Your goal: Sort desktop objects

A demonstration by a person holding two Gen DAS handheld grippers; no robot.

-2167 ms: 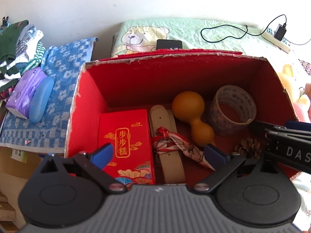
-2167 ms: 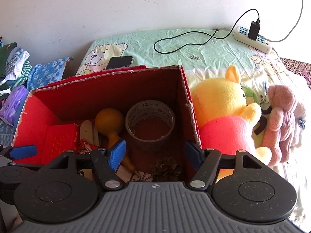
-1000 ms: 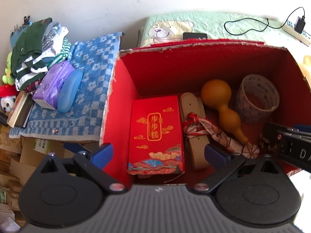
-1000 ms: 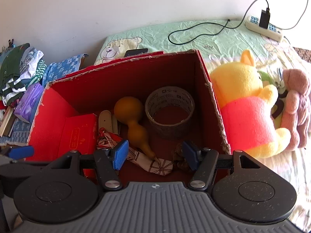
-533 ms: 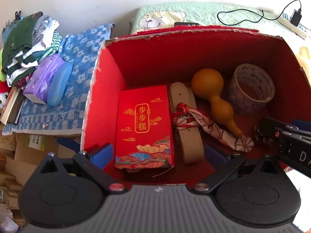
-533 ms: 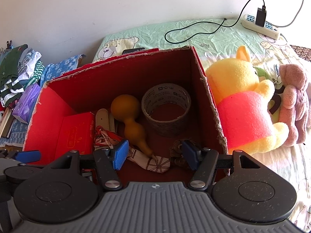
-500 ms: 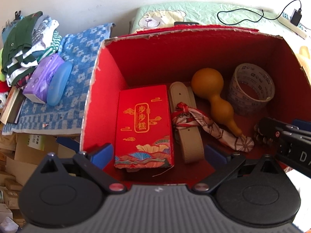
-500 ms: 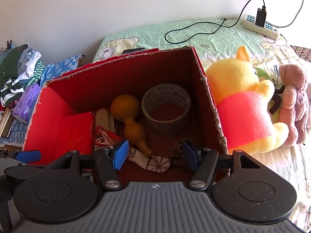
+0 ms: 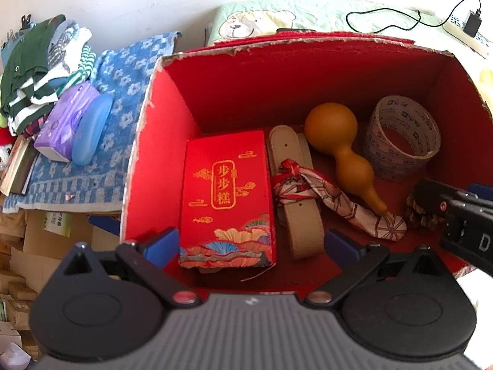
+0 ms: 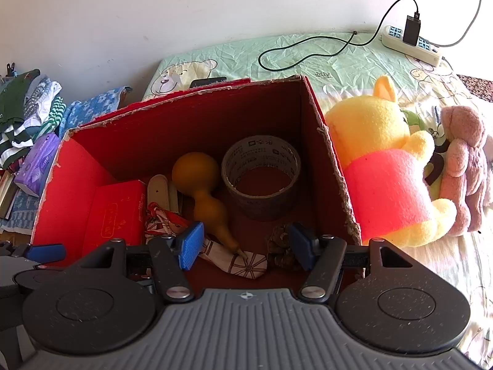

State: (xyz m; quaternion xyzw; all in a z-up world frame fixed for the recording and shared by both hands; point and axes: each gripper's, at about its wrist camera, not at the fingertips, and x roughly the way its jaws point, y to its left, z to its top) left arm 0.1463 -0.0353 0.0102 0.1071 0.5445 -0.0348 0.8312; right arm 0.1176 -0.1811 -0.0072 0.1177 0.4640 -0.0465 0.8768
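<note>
An open red cardboard box (image 9: 234,92) (image 10: 185,129) holds a red gift box (image 9: 226,197), a beige belt (image 9: 295,215), a knotted patterned scarf (image 9: 332,197), a brown gourd (image 9: 342,151) (image 10: 203,185), a tape roll (image 9: 400,141) (image 10: 262,178) and a pine cone (image 9: 422,212) (image 10: 280,246). My left gripper (image 9: 251,243) is open and empty over the box's near edge. My right gripper (image 10: 246,245) is open and empty above the box's near right corner, over the scarf's end and the pine cone.
A blue towel (image 9: 123,86) left of the box carries a purple tissue pack (image 9: 64,120), a blue case (image 9: 92,129) and folded clothes (image 9: 37,67). Plush toys (image 10: 388,166) lie right of the box. A power strip (image 10: 409,43) and cable lie on the green sheet.
Both grippers have drawn back and up slightly from the box, so more of its inside shows. Both stay open and empty. The things in the box have not moved.
</note>
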